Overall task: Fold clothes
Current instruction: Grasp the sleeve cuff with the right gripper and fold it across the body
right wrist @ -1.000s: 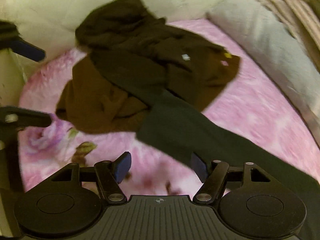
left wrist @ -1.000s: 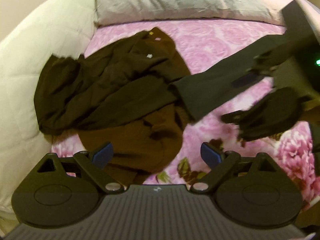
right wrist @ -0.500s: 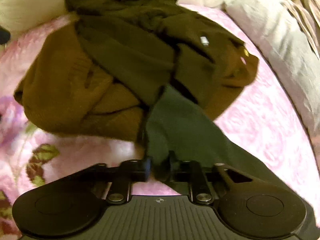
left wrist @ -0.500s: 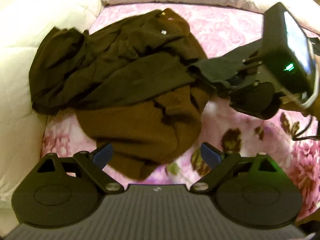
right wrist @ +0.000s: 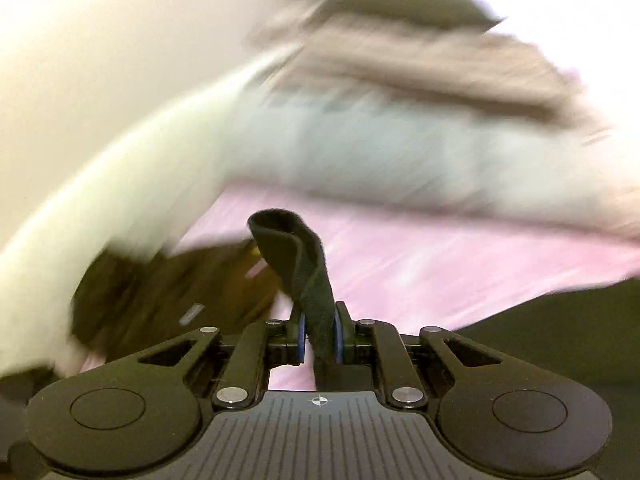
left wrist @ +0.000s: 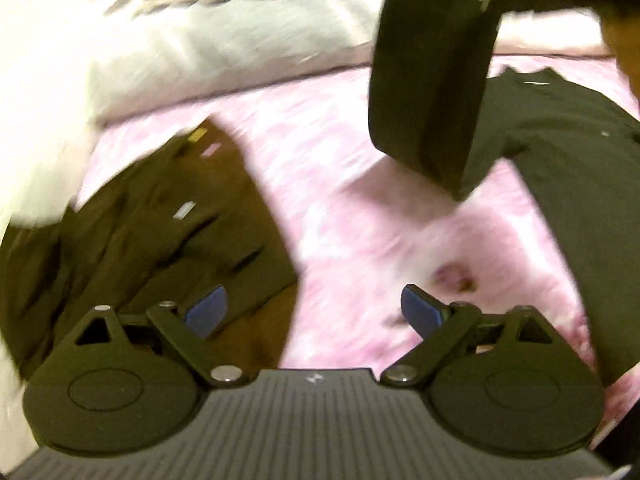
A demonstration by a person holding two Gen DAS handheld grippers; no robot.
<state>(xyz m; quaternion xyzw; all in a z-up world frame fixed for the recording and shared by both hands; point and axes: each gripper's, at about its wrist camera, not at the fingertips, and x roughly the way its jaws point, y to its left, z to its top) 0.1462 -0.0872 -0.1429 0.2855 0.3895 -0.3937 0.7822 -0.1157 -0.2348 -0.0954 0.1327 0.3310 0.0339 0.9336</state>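
**No words you can read**

You can't read any words or numbers here. The brown clothes (left wrist: 168, 216) have three small tags, one white, one yellow and one pink, but they are too blurry to read. The dark shirt (left wrist: 560, 128) has a small white neck tag, and it is blurry too. The body of each tongs has only a tiny white mark with no letters.

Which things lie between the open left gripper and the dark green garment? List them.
Nothing visible does. Only bare pink floral bedspread separates the left gripper from the dark green garment; the brown clothes pile lies on the other side.
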